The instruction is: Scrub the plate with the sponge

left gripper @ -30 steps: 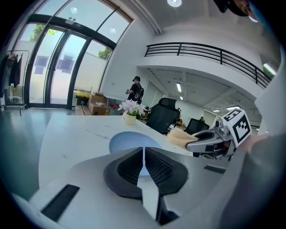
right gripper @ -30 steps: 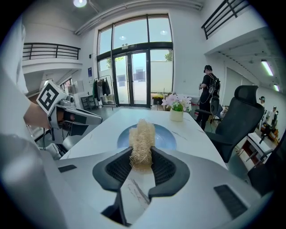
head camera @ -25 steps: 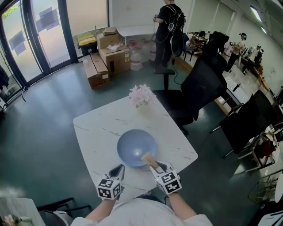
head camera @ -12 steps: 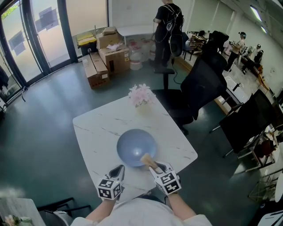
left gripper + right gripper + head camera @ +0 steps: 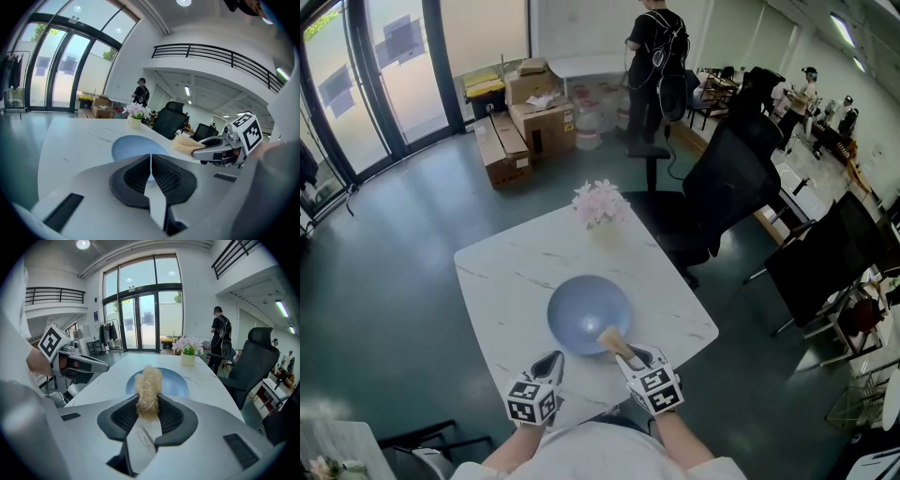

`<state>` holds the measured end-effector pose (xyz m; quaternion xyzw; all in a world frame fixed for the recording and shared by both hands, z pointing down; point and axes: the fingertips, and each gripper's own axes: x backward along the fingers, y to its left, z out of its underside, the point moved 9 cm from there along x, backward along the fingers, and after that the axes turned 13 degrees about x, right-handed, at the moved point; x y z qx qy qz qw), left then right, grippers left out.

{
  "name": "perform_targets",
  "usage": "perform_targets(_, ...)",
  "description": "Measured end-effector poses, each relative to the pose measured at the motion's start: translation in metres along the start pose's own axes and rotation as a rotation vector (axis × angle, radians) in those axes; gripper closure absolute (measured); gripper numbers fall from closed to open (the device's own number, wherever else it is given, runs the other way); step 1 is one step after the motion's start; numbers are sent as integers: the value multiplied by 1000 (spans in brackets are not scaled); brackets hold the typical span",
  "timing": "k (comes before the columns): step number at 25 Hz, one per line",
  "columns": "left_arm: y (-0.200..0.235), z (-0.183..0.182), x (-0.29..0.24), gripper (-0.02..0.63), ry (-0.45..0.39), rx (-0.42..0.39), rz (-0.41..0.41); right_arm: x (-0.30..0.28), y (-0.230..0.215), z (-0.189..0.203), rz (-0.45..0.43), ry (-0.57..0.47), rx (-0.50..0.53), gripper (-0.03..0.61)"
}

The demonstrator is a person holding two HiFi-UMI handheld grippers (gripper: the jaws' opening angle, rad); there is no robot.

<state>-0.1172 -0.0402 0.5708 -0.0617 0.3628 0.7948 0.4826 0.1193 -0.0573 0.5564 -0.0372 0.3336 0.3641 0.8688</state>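
right tongs (image 5: 149, 403) clamped on tan fibrous loofah sponge (image 5: 148, 383) over near rim of round blue plate (image 5: 581, 314) on white marble worktop (image 5: 511, 272); left tongs (image 5: 151, 165) closed together, empty.

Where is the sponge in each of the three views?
Head view: sponge low centre, at the plate's near rim.
Left gripper view: right of centre, just right of the plate.
Right gripper view: dead centre, clamped between the jaws, plate behind it.
Shared landmark: the flowers on the table beyond the plate, seen in all three.
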Motion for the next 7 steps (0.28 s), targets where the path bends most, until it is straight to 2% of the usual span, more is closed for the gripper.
perform_targets(7, 2, 1, 1, 574, 2, 8, -2, -1, 1, 0, 3, -5, -3, 454)
